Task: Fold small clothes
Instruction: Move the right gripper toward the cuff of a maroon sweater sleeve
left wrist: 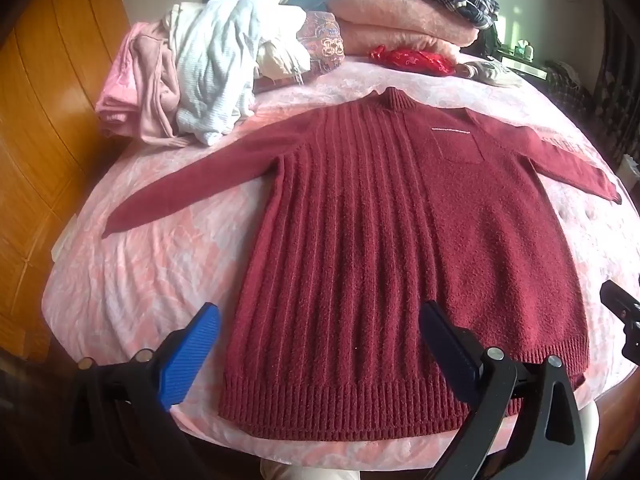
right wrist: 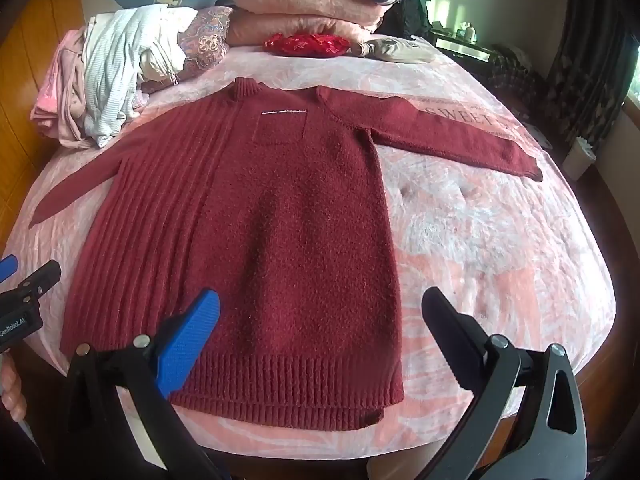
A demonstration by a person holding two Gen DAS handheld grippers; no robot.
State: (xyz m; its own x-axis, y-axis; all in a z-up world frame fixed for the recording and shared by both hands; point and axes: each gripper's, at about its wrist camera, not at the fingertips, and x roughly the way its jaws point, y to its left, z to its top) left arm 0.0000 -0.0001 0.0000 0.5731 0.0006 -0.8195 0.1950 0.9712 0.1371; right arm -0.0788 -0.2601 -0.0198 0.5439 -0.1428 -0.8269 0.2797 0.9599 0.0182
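From my left wrist view, my left gripper (left wrist: 320,344) hung with its jaws spread wide and empty above the hem of a dark red knit sweater (left wrist: 384,240). The sweater lay flat, front up, on the pink bedspread (left wrist: 152,272), sleeves spread out to both sides. A heap of pale clothes (left wrist: 208,80) sat at the far left of the bed.

From my right wrist view, my right gripper (right wrist: 320,332) also had its jaws wide apart, holding nothing, over the sweater's (right wrist: 280,220) lower right part. Folded pink blankets (right wrist: 304,8) lay beyond the collar.
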